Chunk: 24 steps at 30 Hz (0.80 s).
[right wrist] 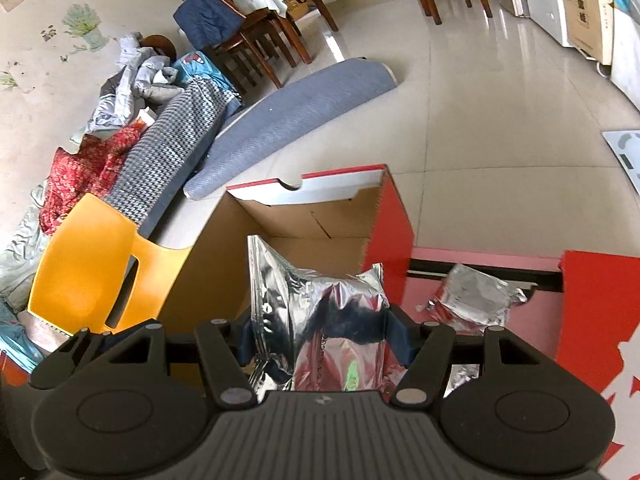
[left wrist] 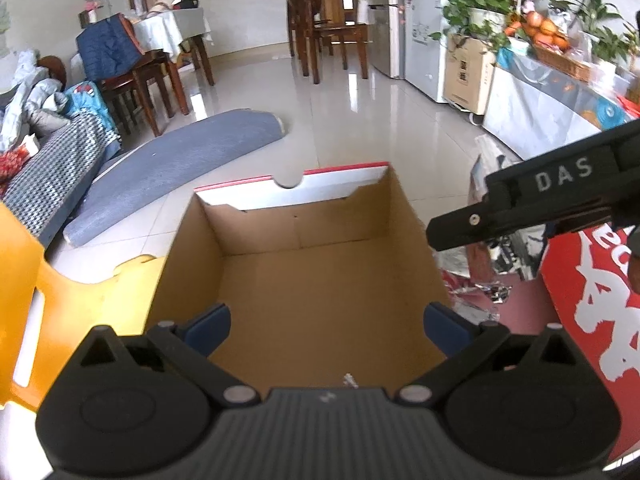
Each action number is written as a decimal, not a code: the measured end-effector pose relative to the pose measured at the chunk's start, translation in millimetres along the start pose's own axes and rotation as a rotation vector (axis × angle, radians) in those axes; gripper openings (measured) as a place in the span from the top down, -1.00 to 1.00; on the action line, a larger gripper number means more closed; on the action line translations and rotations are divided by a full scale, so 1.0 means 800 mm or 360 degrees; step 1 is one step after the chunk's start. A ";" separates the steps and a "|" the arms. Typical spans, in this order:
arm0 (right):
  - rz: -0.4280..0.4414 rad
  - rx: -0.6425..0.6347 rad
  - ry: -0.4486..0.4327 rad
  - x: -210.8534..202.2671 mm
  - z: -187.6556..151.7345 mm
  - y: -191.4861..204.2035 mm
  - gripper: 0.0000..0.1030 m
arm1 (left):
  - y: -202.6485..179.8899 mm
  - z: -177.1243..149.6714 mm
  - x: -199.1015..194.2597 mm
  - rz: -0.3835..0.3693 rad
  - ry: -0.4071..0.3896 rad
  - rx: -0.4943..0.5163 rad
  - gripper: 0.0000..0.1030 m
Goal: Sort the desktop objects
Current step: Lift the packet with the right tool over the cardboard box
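Sorting step, carry phase. The right gripper (right wrist: 320, 340) pinches a silver foil packet (right wrist: 320, 312) between its blue pads, the packet standing upright and bulging above the jaws; it is held just at the near right corner of the open cardboard box (right wrist: 224, 272), presumably so it can be released inside. The left gripper (left wrist: 326, 322) hangs over the box's near edge with its jaws spread wide and nothing between them, looking down onto the bare box floor (left wrist: 320, 280); this leaves the opening free for the other tool, whose black body (left wrist: 532, 204) crosses the left view's right side. A second foil packet (right wrist: 476, 300) lies on the pink surface (right wrist: 532, 320) beside the box's red outer wall (right wrist: 394, 236), apparently awaiting sorting; whether others lie under it cannot be told.
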State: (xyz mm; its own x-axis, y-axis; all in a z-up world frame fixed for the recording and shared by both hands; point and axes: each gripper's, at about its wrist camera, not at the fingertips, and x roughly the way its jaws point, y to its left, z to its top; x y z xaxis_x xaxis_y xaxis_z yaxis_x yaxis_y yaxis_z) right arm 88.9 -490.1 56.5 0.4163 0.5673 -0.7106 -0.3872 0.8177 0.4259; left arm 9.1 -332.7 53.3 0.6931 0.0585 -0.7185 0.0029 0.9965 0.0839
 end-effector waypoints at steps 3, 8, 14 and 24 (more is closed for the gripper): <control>0.0022 -0.0021 -0.0003 0.005 0.003 0.011 -0.22 | 0.012 0.000 0.001 0.0020 0.0013 -0.0031 -1.00; 0.0063 -0.0050 0.0000 0.016 0.006 0.029 -0.22 | 0.026 -0.002 0.005 0.0062 0.0045 -0.0055 -1.00; 0.0095 -0.0068 0.0024 0.032 0.009 0.044 -0.22 | 0.032 -0.007 0.012 0.0083 0.0109 -0.0045 -1.00; 0.0114 -0.0136 0.0120 0.071 0.007 0.065 -0.22 | 0.037 -0.017 0.026 0.0089 0.0203 -0.0014 -1.00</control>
State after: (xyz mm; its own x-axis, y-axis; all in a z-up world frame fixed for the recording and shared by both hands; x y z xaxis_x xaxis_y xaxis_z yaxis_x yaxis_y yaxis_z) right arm 97.0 -415.2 41.7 0.3234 0.6126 -0.7212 -0.4840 0.7620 0.4301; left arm 13.4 -300.8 31.4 0.5948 0.1206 -0.7948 -0.0397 0.9919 0.1207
